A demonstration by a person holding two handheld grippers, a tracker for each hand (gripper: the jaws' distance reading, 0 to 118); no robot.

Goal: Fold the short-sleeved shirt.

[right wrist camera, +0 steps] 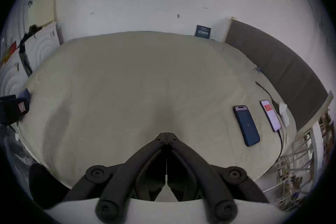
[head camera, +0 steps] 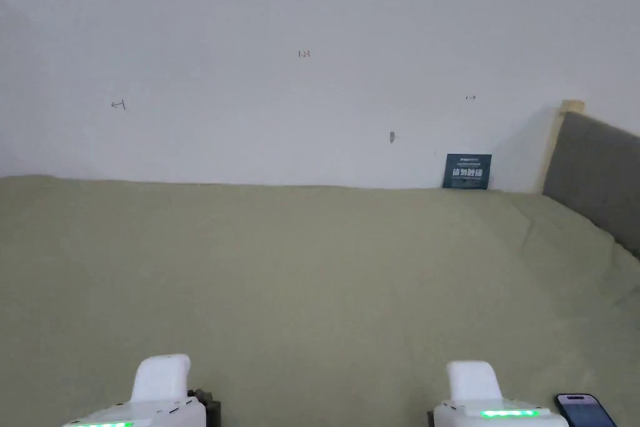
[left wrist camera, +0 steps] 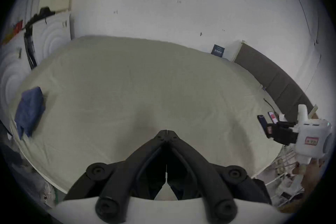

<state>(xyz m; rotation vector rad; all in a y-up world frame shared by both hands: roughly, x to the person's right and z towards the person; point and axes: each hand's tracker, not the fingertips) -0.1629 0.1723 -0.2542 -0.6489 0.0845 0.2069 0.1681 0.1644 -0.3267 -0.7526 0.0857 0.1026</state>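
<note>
Left hand-held gripper (left wrist camera: 166, 132) and right hand-held gripper (right wrist camera: 167, 135), jaws together and empty, above the near edge of the bed (left wrist camera: 127, 91); folded blue shirt (left wrist camera: 29, 111) lies far left on it; two phones (right wrist camera: 246, 126) at right.

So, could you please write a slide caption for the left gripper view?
Left gripper shut above the bed sheet; blue cloth far left, right gripper far right.

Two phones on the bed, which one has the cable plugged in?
The light-screened phone, nearer the headboard; the dark phone beside it has none.
</note>
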